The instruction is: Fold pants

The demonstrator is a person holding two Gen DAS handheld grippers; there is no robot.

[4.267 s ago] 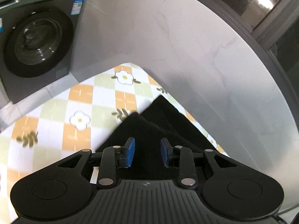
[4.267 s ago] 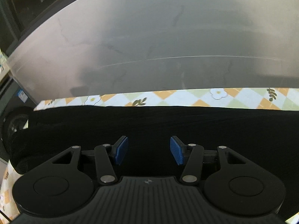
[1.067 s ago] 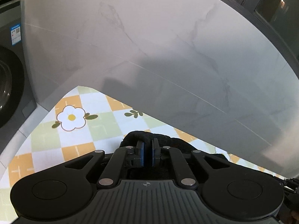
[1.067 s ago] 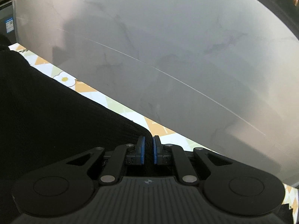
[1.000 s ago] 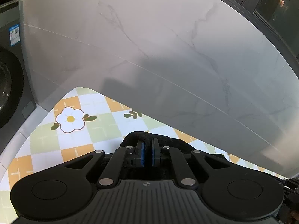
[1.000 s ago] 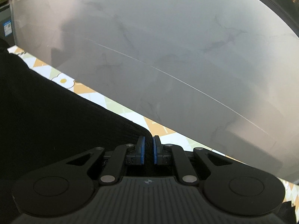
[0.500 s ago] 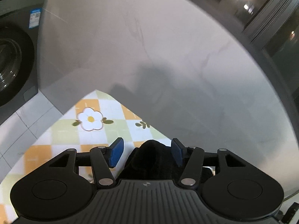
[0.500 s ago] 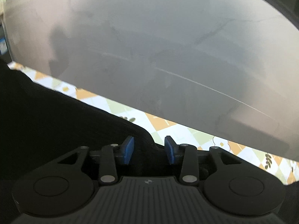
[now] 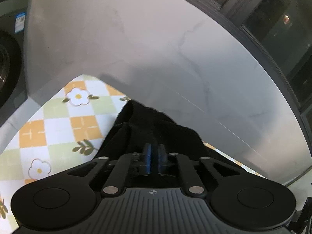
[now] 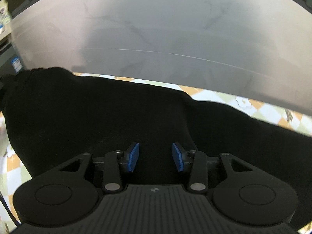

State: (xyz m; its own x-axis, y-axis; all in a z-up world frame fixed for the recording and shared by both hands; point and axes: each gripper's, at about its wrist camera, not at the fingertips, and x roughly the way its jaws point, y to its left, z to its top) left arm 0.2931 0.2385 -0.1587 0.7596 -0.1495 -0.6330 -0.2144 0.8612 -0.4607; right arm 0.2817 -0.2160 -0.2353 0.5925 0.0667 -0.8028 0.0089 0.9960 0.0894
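Observation:
The black pants (image 9: 175,134) lie on a checked tablecloth with flowers (image 9: 58,117). In the left wrist view a bunched end of them rises in folds that run into my left gripper (image 9: 154,157), whose blue pads stand shut together on the cloth. Seen from the right wrist, the pants (image 10: 97,117) spread wide and dark across the whole lower picture. My right gripper (image 10: 156,157) hovers over them with its blue pads (image 10: 133,157) apart and nothing pinched between them.
A grey marbled wall (image 9: 156,48) stands right behind the table's far edge. A washing machine (image 9: 7,58) is at the far left, and a dark window frame (image 9: 273,29) at the upper right. Bare tablecloth (image 10: 273,109) shows beyond the pants on the right.
Both grippers let go of the pants and opened. The left has since shut again on a bunched end further back, while the right stays open and has swung over the middle of the fabric.

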